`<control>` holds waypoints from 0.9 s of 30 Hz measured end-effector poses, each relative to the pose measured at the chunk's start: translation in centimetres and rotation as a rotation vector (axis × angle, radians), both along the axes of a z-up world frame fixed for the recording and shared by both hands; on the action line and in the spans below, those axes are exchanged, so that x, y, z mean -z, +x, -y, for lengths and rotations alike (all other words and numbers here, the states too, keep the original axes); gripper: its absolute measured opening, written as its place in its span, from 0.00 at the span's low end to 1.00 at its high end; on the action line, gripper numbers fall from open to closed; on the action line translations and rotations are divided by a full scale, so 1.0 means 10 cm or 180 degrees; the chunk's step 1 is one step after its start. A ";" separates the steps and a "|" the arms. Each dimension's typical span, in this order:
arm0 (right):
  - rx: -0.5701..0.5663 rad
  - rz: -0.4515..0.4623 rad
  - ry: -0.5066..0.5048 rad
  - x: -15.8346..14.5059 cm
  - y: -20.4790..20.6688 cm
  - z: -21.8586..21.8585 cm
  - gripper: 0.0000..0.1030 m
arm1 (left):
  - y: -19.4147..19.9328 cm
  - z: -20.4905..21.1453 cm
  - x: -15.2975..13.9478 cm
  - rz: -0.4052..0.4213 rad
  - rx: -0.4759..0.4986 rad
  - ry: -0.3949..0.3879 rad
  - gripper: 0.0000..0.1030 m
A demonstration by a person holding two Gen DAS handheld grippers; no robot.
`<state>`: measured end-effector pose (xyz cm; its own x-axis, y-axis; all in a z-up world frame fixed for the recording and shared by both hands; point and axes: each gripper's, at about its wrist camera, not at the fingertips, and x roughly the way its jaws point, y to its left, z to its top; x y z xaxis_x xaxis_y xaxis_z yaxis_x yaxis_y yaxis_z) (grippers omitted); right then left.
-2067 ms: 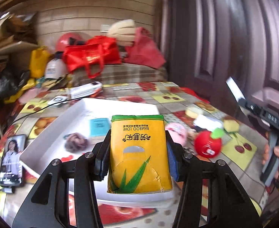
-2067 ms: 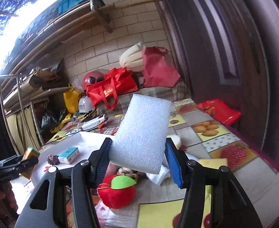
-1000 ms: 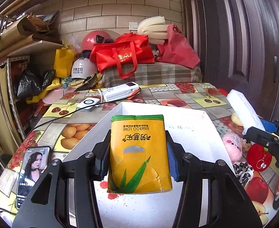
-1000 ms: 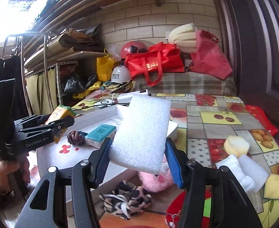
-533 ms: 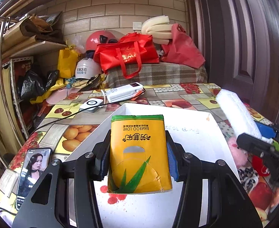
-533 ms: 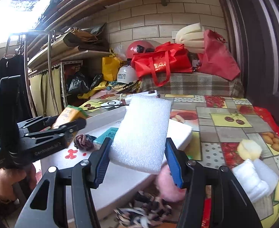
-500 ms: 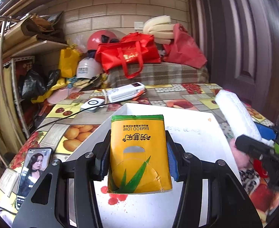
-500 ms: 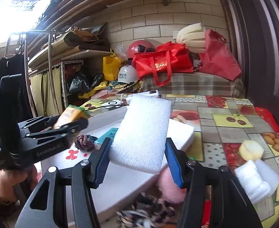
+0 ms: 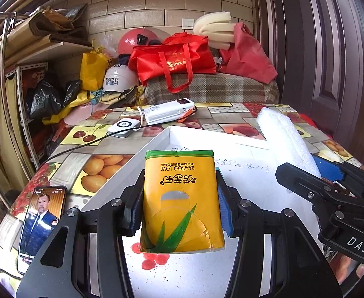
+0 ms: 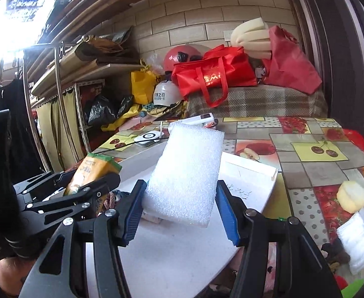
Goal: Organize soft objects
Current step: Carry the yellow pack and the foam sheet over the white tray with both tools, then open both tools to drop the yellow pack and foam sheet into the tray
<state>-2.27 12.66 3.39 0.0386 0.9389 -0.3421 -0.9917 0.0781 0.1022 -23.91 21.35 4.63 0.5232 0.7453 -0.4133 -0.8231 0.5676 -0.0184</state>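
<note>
My left gripper [image 9: 179, 213] is shut on a yellow tissue pack [image 9: 180, 198] with a green top edge and holds it above the white tray [image 9: 154, 144]. My right gripper [image 10: 182, 208] is shut on a white foam block [image 10: 186, 173] and holds it over the same tray [image 10: 272, 173]. The foam block [image 9: 286, 141] and the right gripper show at the right of the left wrist view. The tissue pack [image 10: 92, 171] in the left gripper shows at the left of the right wrist view.
A phone [image 9: 41, 221] lies left of the tray. A white power bank [image 9: 169, 110] and a round white device [image 9: 123, 125] with a cable lie behind it. Small soft pieces [image 10: 350, 196] and a white foam roll [image 10: 360, 241] lie right of the tray. Red bags [image 9: 174, 59] stand behind.
Both grippers have moved in over the tray with their loads. The right gripper with the foam block has come closer to the left one.
</note>
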 end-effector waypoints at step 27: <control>0.0097 -0.0075 0.0008 -0.02 0.02 -0.01 1.00 | -0.17 0.05 -0.07 0.0118 -0.0451 0.0211 0.96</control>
